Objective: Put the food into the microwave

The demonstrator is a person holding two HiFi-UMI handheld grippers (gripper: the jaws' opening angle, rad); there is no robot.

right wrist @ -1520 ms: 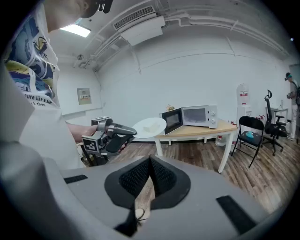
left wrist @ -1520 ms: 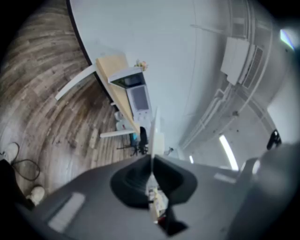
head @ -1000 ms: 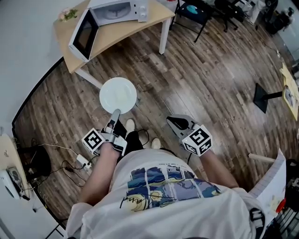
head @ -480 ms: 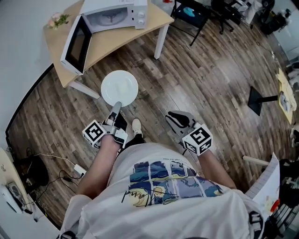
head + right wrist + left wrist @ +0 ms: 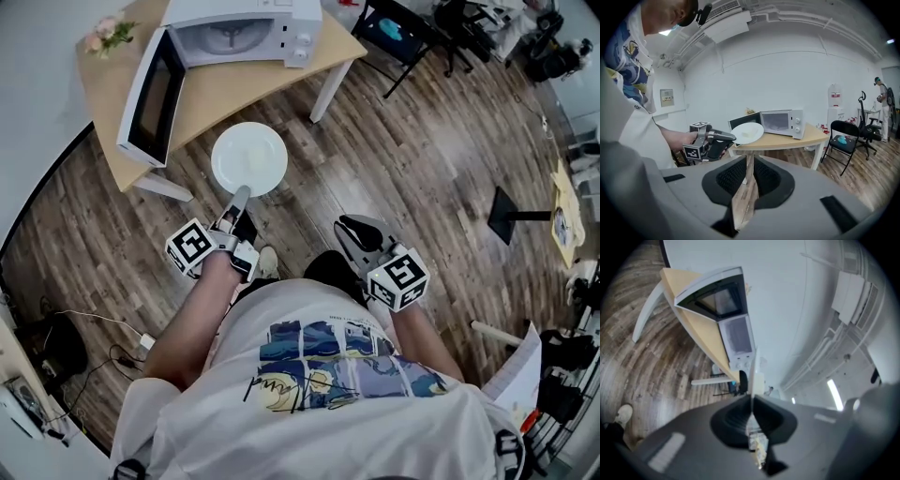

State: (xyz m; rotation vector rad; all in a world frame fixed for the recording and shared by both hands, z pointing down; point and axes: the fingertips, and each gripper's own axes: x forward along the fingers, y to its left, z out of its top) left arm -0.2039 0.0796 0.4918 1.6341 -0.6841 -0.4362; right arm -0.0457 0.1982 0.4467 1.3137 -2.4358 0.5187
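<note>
Pale food (image 5: 749, 131) at the middle of a round white plate (image 5: 267, 150), held level in the air just short of the desk (image 5: 225, 89), not inside the microwave (image 5: 253, 28). Pinched at the near rim by the left gripper (image 5: 240, 195), jaws pressed onto the plate's edge. Shows edge-on as a thin pale line in the left gripper view. Hangs, in the right gripper view, at about desk-top height in front of the microwave's open door (image 5: 150, 89). Door standing out to the left, white cavity in view, two knobs at the right of the front panel. Microwave on the light wooden desk, with a small bunch of pink flowers (image 5: 103, 36) at the desk's far left corner. Right gripper (image 5: 351, 225) off to the right, well apart from the plate, jaws pressed together with nothing between them. Dark wood-plank floor (image 5: 394, 159) below, with one pale shoe (image 5: 266, 262) just beside the left gripper. Black folding chair (image 5: 394, 26) beyond the desk's right end, something turquoise on its seat. White printed shirt (image 5: 328, 375) across the bottom of the head view.
</note>
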